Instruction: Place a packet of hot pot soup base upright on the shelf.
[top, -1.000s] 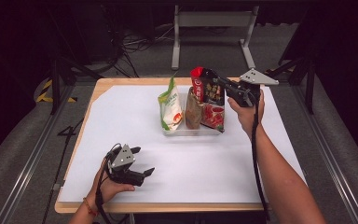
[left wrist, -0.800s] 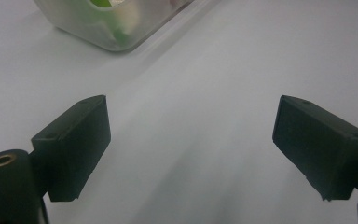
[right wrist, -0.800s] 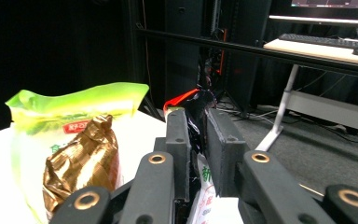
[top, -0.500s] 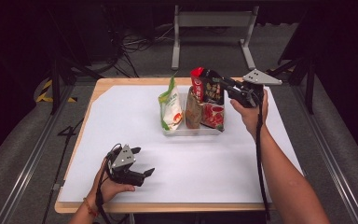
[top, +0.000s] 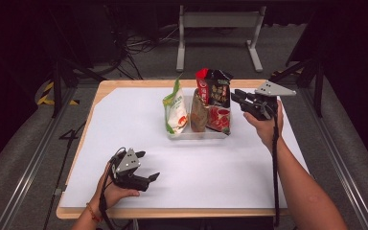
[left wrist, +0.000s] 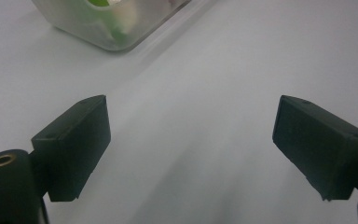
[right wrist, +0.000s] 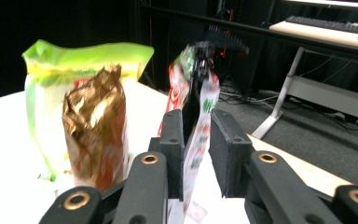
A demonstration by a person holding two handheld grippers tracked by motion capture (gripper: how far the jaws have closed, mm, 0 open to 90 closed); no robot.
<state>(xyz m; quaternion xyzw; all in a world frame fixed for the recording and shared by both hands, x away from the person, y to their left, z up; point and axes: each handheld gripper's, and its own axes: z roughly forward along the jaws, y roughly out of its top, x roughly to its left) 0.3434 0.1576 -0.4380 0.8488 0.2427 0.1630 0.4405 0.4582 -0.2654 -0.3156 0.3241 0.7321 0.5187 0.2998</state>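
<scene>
Right gripper [top: 235, 97]: you hold it at the far right end of the clear tray [top: 196, 135], its jaws either side of the upright edge of the red and black packet [top: 214, 91]. The jaws have just been closing a little with that packet between them. In the right gripper view one pad lies against the film and the other stands just off it, so I judge this no firm pinch. The packet stands in the tray much as it did a second ago, beside the brown packet [top: 199, 115] and the green packet [top: 175, 108]. Finding: the grasp is being set, not made; nothing is lifted. Left gripper [top: 147, 165]: jaws wide apart, nothing between them, resting on the white table [top: 220, 163] near you, well apart from the tray
</scene>
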